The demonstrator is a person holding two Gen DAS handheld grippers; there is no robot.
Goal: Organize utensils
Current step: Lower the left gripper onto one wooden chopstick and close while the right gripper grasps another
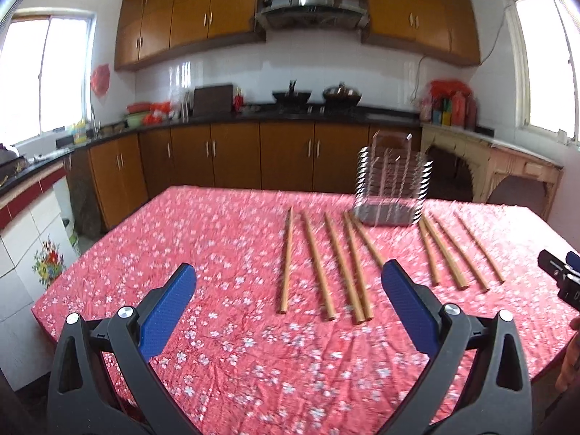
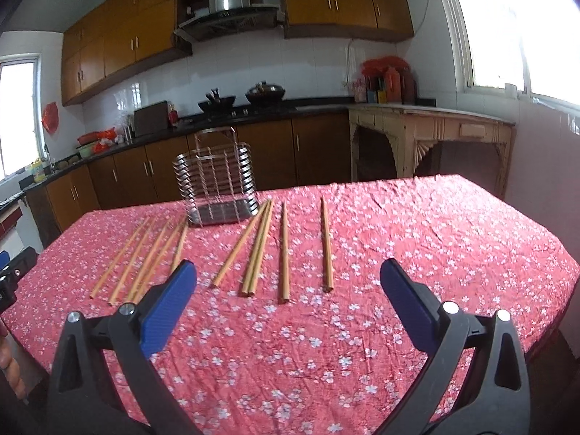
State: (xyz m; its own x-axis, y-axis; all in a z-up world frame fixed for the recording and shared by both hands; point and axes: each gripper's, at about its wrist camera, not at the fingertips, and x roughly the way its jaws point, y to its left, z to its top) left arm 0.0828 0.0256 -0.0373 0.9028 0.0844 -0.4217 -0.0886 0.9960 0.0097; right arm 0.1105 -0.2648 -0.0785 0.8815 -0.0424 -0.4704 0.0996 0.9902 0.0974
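Note:
Several wooden chopsticks (image 1: 286,261) lie side by side in two groups on the red flowered tablecloth (image 1: 217,246). They also show in the right wrist view (image 2: 284,253). An empty wire utensil holder (image 1: 393,185) stands upright behind them; it shows in the right wrist view too (image 2: 217,185). My left gripper (image 1: 289,275) is open and empty above the near side of the table, short of the left group. My right gripper (image 2: 289,275) is open and empty, short of the right group. Each gripper's body shows at the edge of the other's view.
The table's near edge and cut corners (image 2: 543,326) border the cloth. Kitchen counters with brown cabinets (image 1: 235,152) run behind and left. A beige side table (image 2: 427,134) stands at the back right.

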